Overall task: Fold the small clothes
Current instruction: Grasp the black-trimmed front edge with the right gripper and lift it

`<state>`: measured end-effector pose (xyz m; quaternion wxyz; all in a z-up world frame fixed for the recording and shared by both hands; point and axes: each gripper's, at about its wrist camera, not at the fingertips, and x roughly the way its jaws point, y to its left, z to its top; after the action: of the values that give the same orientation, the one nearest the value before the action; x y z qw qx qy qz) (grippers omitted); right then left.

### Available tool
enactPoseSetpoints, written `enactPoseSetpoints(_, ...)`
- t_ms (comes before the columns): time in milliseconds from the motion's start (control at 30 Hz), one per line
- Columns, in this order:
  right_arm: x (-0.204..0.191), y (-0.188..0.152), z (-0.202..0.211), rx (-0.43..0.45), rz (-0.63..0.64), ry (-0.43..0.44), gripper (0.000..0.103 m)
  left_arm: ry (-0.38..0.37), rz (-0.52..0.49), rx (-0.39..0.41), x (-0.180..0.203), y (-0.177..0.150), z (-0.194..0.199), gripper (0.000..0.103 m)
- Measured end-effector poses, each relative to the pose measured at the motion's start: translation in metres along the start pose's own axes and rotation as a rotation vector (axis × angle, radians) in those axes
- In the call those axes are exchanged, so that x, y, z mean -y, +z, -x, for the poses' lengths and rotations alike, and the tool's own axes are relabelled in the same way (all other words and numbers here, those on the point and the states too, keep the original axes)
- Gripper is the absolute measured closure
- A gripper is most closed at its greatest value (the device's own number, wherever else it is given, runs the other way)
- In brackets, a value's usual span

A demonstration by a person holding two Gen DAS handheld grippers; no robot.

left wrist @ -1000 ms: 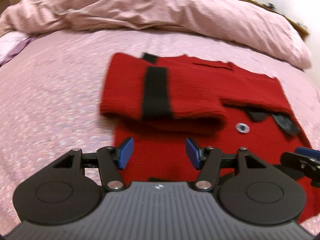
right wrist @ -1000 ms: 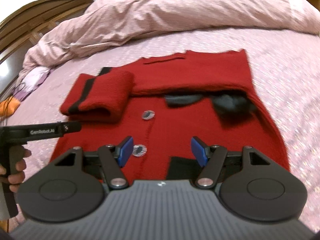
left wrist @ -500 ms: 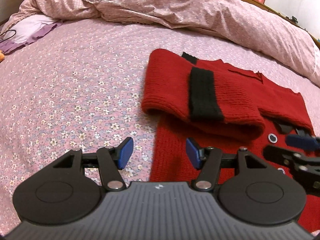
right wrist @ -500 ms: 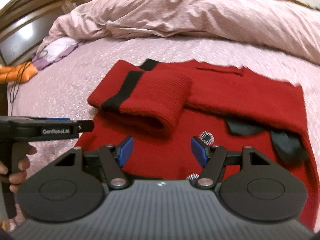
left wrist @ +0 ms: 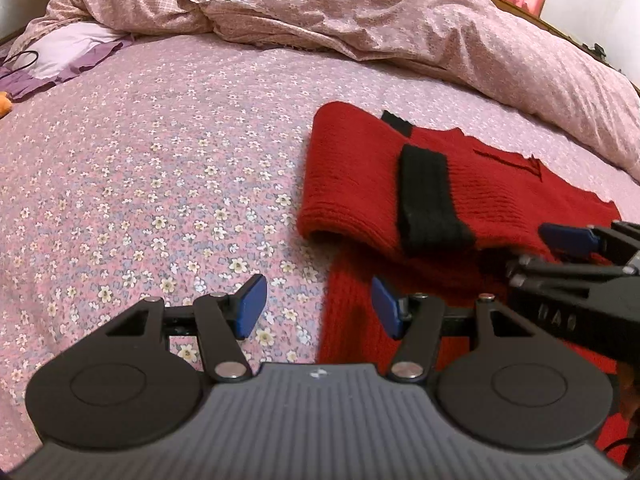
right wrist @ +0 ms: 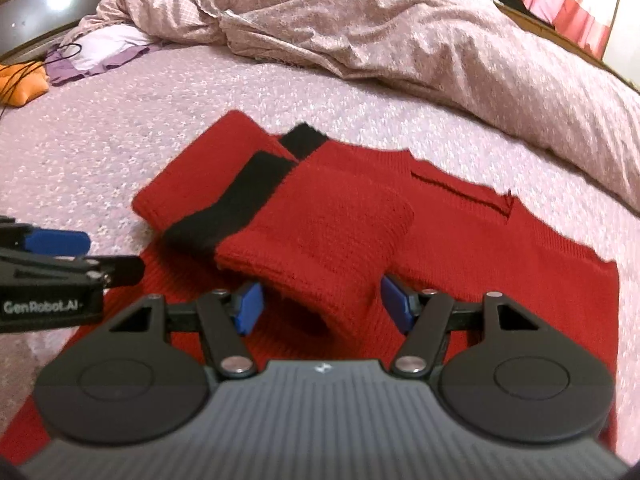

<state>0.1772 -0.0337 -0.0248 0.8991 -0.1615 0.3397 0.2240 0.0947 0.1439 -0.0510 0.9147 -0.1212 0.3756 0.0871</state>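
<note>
A red knitted sweater [left wrist: 520, 204] [right wrist: 500, 248] lies flat on the bed. Its sleeve [left wrist: 352, 184] [right wrist: 320, 232], marked with a black band [left wrist: 428, 200], is folded across the body. My left gripper [left wrist: 318, 308] stands open over the sweater's left edge, one pad above the sheet and one above the knit, with nothing gripped. My right gripper [right wrist: 322, 306] has the sleeve's rolled end between its blue pads. Its jaws are closing, and the pads are not pressing on the knit. Each tool shows in the other's view: a right finger [left wrist: 568, 238], a left finger [right wrist: 56, 242].
The pink flowered bedsheet [left wrist: 160, 184] stretches to the left of the sweater. A crumpled pink duvet [left wrist: 360, 12] lies along the back. A purple and white cloth [right wrist: 100, 50] with a black cable and an orange item [right wrist: 24, 84] sits at the far left.
Both grippers have moved left across the sweater. The right one now has the folded sleeve between its pads, and its jaws have narrowed. The left one has reached the sweater's left edge.
</note>
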Motion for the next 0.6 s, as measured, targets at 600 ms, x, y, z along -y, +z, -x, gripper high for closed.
enactPoseSetpoints(600, 0.095, 0.073, 0.038, 0.276, -0.263, 0.039, 0.091, 0.044, -0.011, 0.078, 0.032, 0.034, -0.039, 0.039)
